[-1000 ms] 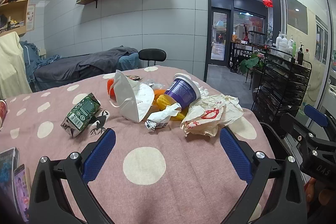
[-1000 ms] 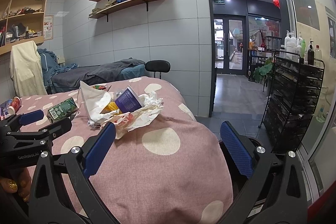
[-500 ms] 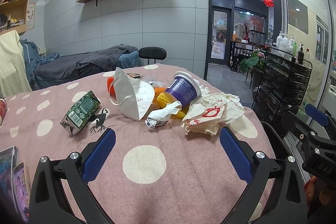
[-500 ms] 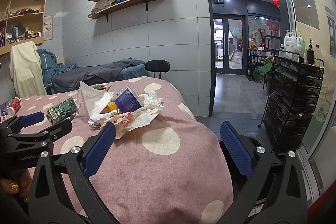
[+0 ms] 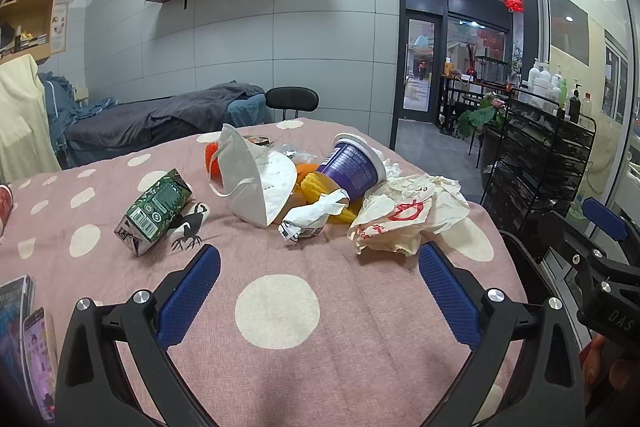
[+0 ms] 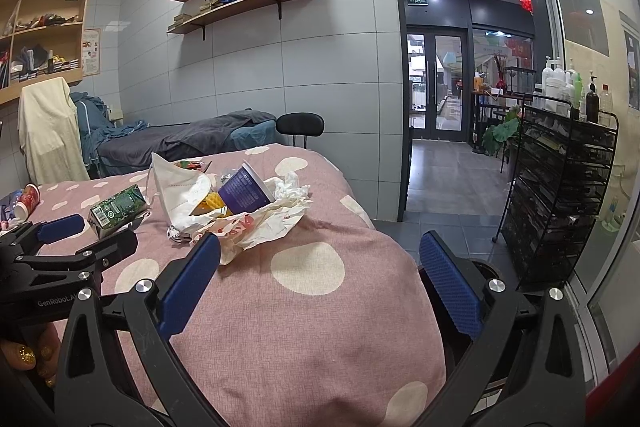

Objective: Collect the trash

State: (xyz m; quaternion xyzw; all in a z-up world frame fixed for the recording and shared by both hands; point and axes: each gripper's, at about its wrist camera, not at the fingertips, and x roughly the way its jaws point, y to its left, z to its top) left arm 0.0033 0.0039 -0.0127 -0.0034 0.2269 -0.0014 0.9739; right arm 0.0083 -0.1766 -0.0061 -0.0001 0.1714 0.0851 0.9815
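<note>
The left hand-held gripper (image 5: pixel 318 269) crept closer, wide apart; purple cup (image 5: pixel 352 169) lies rim pointing up-left.

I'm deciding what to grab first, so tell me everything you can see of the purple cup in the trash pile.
The purple plastic cup with a white rim lies tipped on its side, its small white print too fine to read. Its rimmed end points up and away from the left wrist camera. It rests in the trash pile on the pink polka-dot tablecloth, against yellow and orange wrappers, with the white folded face mask beside it and the crumpled white paper wrapper with red print touching its other side. Neither gripper touches it.
</note>
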